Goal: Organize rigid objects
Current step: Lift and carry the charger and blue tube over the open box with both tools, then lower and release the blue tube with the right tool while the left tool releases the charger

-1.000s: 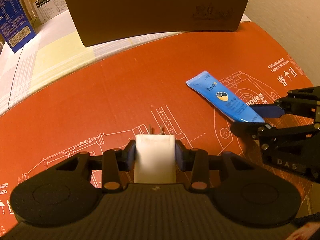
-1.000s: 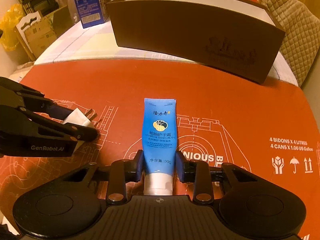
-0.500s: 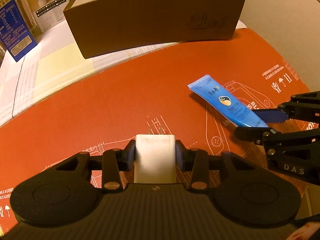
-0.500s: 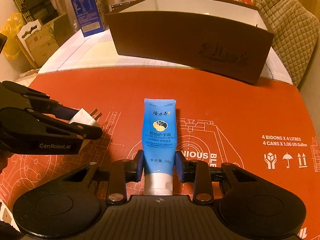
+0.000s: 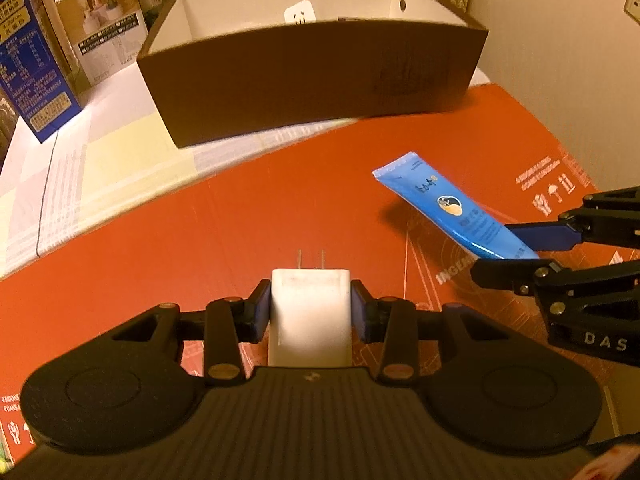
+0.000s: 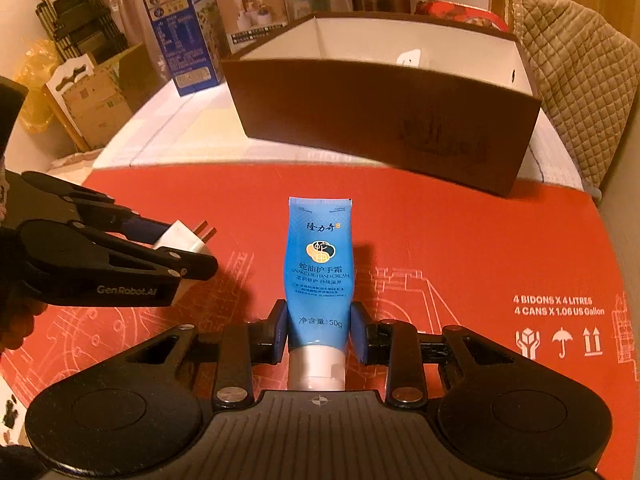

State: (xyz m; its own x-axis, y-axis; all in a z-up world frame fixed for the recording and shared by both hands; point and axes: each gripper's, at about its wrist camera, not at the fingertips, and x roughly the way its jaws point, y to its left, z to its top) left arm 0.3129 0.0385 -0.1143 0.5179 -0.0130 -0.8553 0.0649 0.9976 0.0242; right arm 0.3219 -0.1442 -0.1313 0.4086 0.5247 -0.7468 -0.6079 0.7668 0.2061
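The surface [image 5: 100, 168] carried a pale checked covering, and over its near part lay a flattened red cardboard sheet [image 6: 460, 232] printed with white line drawings and shipping symbols. Beyond the red sheet stood an open brown cardboard box [image 5: 312, 76] with a white interior; one white item with a dark mark [image 5: 299, 14] rested inside against the far wall, its type not discernible. To the left of the brown box stood a blue printed carton [image 6: 180, 32] and, beside it, a tan product box [image 6: 256, 12]. A quilted cushion [image 6: 576, 72] lay at the right edge of the right wrist view.

The left gripper [image 5: 311, 312] was clamped on a white plug adapter [image 5: 310, 316], both fingers pressed against its sides, with the two metal prongs [image 5: 310, 259] pointing forward toward the brown box. The adapter was held above the red sheet.

The right gripper [image 6: 319, 334] was clamped on a blue hand cream tube [image 6: 319, 264], the fingers gripping the lower body just above the white cap [image 6: 316, 370]. The crimped end pointed toward the brown box, and the tube was held clear of the red sheet, with its shadow on the sheet beside it. The two grippers were near each other but apart.
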